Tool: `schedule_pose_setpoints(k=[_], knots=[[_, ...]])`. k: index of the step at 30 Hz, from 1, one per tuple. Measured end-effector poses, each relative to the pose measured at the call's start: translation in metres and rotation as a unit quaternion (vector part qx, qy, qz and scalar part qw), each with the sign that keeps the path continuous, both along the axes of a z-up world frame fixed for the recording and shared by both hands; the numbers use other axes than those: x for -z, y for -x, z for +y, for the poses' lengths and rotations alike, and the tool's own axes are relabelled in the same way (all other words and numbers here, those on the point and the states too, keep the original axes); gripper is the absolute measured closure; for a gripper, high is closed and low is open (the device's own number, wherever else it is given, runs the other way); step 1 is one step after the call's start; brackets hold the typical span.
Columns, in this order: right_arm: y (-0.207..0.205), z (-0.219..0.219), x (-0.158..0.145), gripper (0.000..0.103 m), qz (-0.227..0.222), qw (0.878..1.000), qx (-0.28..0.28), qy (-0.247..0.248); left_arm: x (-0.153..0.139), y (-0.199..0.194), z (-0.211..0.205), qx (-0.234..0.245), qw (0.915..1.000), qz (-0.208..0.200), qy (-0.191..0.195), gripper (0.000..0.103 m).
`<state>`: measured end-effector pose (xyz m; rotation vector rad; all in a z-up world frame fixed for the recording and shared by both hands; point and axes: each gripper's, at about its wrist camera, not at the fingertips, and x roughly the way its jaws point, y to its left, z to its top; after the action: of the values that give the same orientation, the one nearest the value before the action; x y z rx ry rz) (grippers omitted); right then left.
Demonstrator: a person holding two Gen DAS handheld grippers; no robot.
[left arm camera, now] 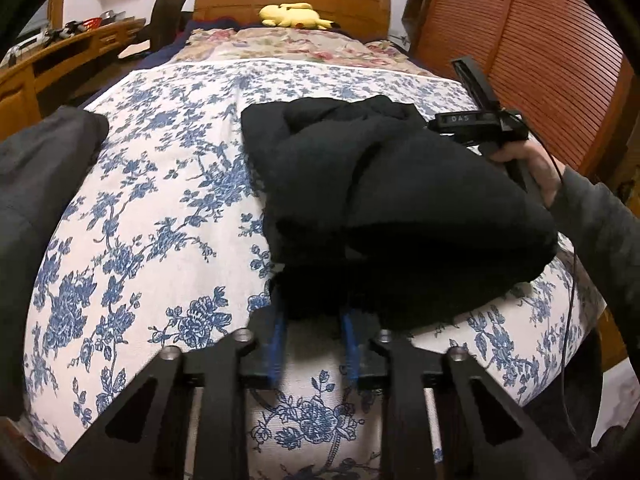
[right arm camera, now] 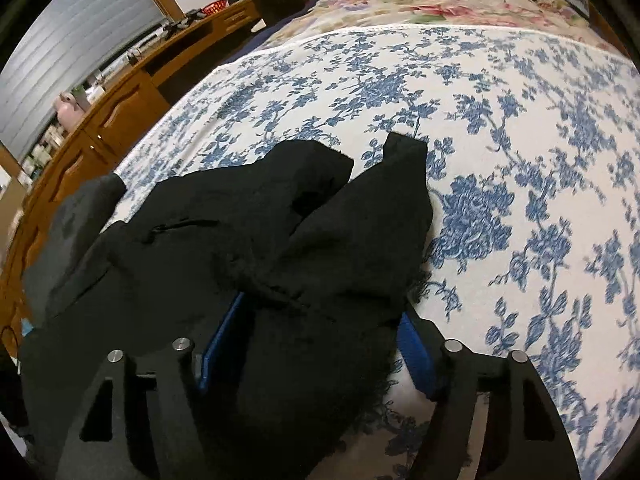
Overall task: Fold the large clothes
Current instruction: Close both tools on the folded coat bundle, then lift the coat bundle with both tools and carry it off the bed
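Note:
A black fleece garment (left arm camera: pixel 400 184) lies bunched in a thick heap on the blue-flowered bed sheet (left arm camera: pixel 160 200). My left gripper (left arm camera: pixel 314 320) is at the heap's near edge. Its blue pads stand close together, and the cloth drapes over the tips and is pinched between them. In the right wrist view the same garment (right arm camera: pixel 240 240) fills the space between the wide-set jaws of my right gripper (right arm camera: pixel 320 320). The cloth lies against the left pad, while a strip of sheet shows beside the right pad. A hand (left arm camera: pixel 520 160) holds the right gripper's handle behind the heap.
A grey garment (left arm camera: pixel 40 180) lies at the bed's left edge. A yellow plush toy (left arm camera: pixel 294 14) rests by the wooden headboard, above a floral quilt. A wooden desk (left arm camera: pixel 60 64) runs along the left and a louvred wardrobe door (left arm camera: pixel 540 60) stands on the right.

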<state>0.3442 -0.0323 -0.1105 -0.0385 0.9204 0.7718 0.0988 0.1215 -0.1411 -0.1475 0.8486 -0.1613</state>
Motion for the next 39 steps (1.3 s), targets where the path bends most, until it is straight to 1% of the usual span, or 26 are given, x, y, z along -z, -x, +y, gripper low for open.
schedule_pose_setpoints(k=[3, 5, 6, 7, 8, 11, 17, 23, 28, 34, 39], knots=[[-0.002, -0.004, 0.002, 0.041, 0.008, 1.000, -0.002, -0.018, -0.003, 0.000, -0.002, 0.006, 1.0000, -0.004, -0.003, 0.094], [0.002, -0.005, -0.002, 0.055, -0.001, 1.000, -0.005, -0.020, -0.008, 0.002, -0.004, 0.004, 0.9998, -0.015, -0.007, 0.096], [0.005, -0.006, -0.004, 0.059, -0.010, 1.000, -0.005, -0.016, -0.010, 0.003, -0.003, 0.002, 0.9998, -0.020, -0.008, 0.096], [0.010, -0.005, -0.008, 0.068, -0.026, 1.000, -0.003, -0.010, -0.015, 0.006, -0.002, -0.002, 0.9993, -0.036, -0.005, 0.097], [0.017, -0.003, -0.013, 0.073, -0.043, 0.999, 0.001, -0.003, -0.019, 0.008, -0.002, -0.002, 0.9990, -0.045, -0.004, 0.098], [0.032, 0.003, -0.023, 0.080, -0.082, 0.996, 0.006, 0.017, -0.027, 0.012, 0.001, -0.008, 0.9980, -0.062, -0.006, 0.099], [0.051, 0.007, -0.044, 0.086, -0.118, 0.993, 0.017, 0.016, -0.037, 0.022, 0.012, -0.011, 0.9968, -0.079, -0.011, 0.100], [0.066, 0.012, -0.056, 0.087, -0.149, 0.988, 0.019, 0.022, -0.038, 0.026, 0.022, -0.019, 0.9962, -0.085, -0.011, 0.100], [0.079, 0.019, -0.071, 0.088, -0.178, 0.984, 0.015, 0.017, -0.048, 0.035, 0.029, -0.029, 0.9938, -0.106, -0.016, 0.100], [0.094, 0.040, -0.088, 0.088, -0.205, 0.978, 0.008, 0.021, -0.066, 0.042, 0.056, -0.050, 0.9895, -0.134, -0.018, 0.100], [0.114, 0.069, -0.114, 0.088, -0.231, 0.973, -0.007, 0.020, -0.081, 0.055, 0.089, -0.074, 0.9840, -0.161, -0.021, 0.100]])
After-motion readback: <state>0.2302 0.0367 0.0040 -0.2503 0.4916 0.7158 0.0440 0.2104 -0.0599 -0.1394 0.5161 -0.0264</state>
